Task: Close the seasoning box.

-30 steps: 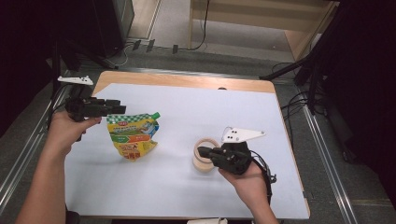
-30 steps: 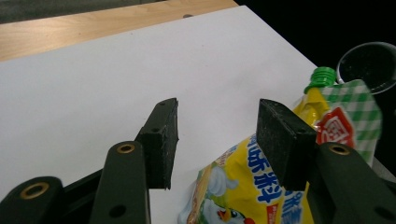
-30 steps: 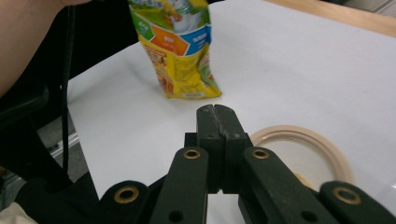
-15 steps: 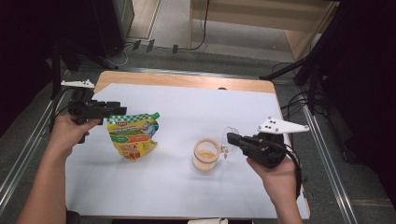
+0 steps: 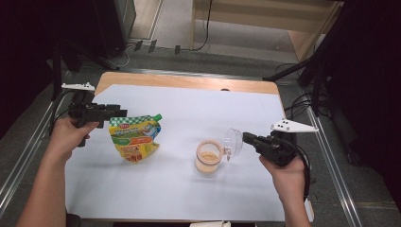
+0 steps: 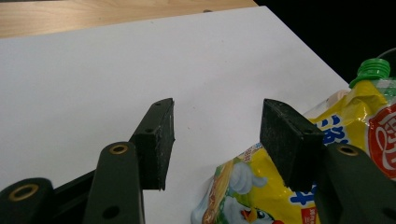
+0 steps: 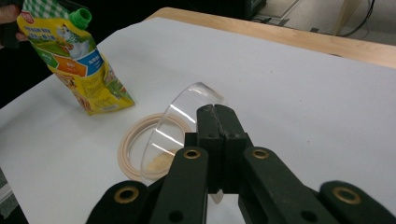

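A yellow-and-green food pouch [image 5: 135, 139] with a green cap lies on the white sheet at the left. My left gripper [image 5: 118, 112] hovers at its upper left corner. In the left gripper view the jaws [image 6: 215, 126] stand open, with bare sheet between them and the pouch [image 6: 355, 116] beside the right jaw. A round beige container [image 5: 208, 158] with pale orange contents sits uncovered at centre right. Just right of it my right gripper [image 5: 246, 138] is shut on the rim of a clear plastic lid [image 5: 233, 141], held tilted above the sheet. The right gripper view shows the gripper [image 7: 215, 112], lid [image 7: 173, 135], container [image 7: 128, 140] and pouch [image 7: 79, 65].
The white sheet [image 5: 189, 109] covers most of a wooden table whose bare far edge [image 5: 189, 81] shows. Cables and stand legs [image 5: 293, 75] lie on the floor beyond the table. Metal rails [image 5: 331, 161] run along both sides.
My right gripper has drawn to the right, away from the container, taking the clear lid off it. The container now stands uncovered. The left gripper and pouch have barely moved.
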Tool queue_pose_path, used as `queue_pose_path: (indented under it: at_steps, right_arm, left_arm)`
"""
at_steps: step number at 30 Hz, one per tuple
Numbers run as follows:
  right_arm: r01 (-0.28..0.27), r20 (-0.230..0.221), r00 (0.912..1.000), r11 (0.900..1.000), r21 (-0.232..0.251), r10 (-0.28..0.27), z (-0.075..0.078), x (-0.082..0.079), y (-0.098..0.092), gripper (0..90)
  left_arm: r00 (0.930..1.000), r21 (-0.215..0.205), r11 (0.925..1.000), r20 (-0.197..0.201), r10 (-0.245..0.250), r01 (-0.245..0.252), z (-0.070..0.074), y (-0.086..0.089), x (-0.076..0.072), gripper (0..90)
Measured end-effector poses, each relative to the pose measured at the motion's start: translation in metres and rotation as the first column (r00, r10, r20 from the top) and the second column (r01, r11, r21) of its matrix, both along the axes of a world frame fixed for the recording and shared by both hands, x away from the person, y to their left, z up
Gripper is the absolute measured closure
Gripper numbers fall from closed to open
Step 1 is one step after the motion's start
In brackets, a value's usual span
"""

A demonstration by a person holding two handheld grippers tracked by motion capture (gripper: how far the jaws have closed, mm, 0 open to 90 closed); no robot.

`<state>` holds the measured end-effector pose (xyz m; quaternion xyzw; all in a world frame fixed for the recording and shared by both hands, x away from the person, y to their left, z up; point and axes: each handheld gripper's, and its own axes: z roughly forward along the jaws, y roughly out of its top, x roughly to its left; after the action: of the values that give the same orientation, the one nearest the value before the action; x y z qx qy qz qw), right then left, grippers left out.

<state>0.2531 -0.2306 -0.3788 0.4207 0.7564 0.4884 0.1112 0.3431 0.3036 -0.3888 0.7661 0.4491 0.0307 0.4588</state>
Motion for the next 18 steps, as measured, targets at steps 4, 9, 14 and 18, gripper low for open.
queue_pose_path:
  at_steps: [4, 9, 14, 18]
  right_arm:
    - [0.005, -0.021, 0.9998, 1.000, 0.005, -0.005, -0.007, 0.004, 0.001, 90.0]
    - [0.011, -0.036, 0.9993, 1.000, 0.006, -0.011, -0.015, 0.007, 0.001, 90.0]
    - [0.012, -0.050, 0.9987, 1.000, 0.002, -0.012, -0.020, 0.008, 0.003, 90.0]
    - [0.007, -0.061, 0.9981, 1.000, 0.004, -0.007, -0.025, 0.012, 0.004, 90.0]
  left_arm:
    - [0.9999, 0.011, 0.9999, -0.001, 0.011, -0.011, -0.002, 0.002, 0.001, 45.6]
    - [1.0000, 0.041, 0.9992, 0.001, 0.004, -0.004, -0.006, 0.001, 0.001, 45.5]
    - [1.0000, 0.038, 0.9993, -0.003, 0.002, -0.002, -0.009, 0.002, 0.002, 44.8]
    - [0.9999, 0.033, 0.9994, -0.003, 0.013, -0.013, -0.011, 0.005, 0.002, 44.6]
